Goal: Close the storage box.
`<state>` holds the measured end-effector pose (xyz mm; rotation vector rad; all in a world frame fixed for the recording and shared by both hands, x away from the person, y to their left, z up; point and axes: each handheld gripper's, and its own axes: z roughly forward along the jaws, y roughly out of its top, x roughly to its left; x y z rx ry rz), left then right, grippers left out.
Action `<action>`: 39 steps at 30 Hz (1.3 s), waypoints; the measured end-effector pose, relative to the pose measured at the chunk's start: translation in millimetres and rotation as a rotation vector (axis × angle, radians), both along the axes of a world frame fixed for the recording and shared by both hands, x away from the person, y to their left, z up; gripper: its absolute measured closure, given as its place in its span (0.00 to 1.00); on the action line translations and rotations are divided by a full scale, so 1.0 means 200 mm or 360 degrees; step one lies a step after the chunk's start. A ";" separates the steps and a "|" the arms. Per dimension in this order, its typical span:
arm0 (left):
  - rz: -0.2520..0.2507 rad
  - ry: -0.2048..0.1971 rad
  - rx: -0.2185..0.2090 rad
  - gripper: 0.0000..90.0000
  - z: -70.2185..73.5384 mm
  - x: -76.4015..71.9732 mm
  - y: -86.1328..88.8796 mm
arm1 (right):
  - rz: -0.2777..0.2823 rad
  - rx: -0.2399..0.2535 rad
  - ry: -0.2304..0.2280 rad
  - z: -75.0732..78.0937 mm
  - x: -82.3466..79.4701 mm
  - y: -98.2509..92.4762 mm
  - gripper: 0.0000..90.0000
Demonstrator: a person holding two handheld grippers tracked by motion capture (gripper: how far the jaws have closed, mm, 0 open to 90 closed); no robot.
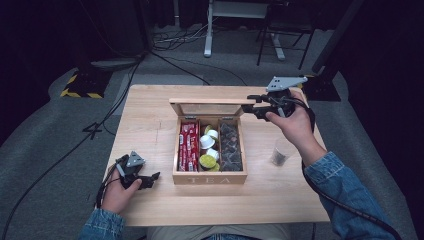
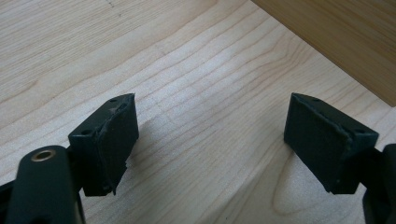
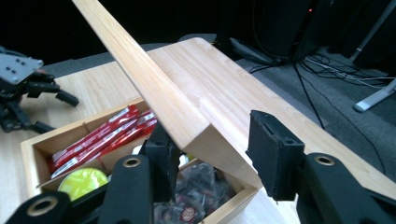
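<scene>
The lid [image 3: 187, 116] of the tea box [image 1: 210, 177] stands raised at the far side of the box, which sits mid-bench [image 1: 150, 130]. The right hand-held gripper [image 3: 212, 156] straddles the lid's free corner: one jaw sits inside, under the lid, the other outside, with a visible gap between the outer pad and the wood. So its jaws are spread around the lid edge, not pinching it.

Inside the box, red packets [image 1: 188, 146] fill the left compartment, white and yellow capsules [image 1: 209, 147] the middle, and dark sachets [image 1: 230, 146] the right.

The left hand-held gripper [image 1: 145, 181] rests on the bench, near left of the box, jaws spread and empty.

Risk, as I judge it: with nothing gripping the lid, it may drop shut onto the inner jaw or swing back hard on its hinges. A sideways nudge from the gripper could also shove the box, since the left hand is not steadying it. A clear cup [image 1: 281, 151] stands just right of the box, below the right forearm, and could be knocked.

The hinges are out of sight, so how far the lid can open is unclear. The inner jaw's pad is hidden behind the lid.
</scene>
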<state>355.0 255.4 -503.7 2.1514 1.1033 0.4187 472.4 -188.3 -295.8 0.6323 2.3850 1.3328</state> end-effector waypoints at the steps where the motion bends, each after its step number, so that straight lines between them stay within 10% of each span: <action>1: 0.0000 0.0001 -0.0001 0.20 0.00 0.00 0.00 | 0.0003 -0.0002 0.0001 -0.01 -0.01 0.00 0.59; 39: 0.0001 -0.0001 -0.0003 0.20 0.00 0.00 0.00 | 0.0090 -0.0139 0.0040 -0.32 -0.27 -0.01 0.39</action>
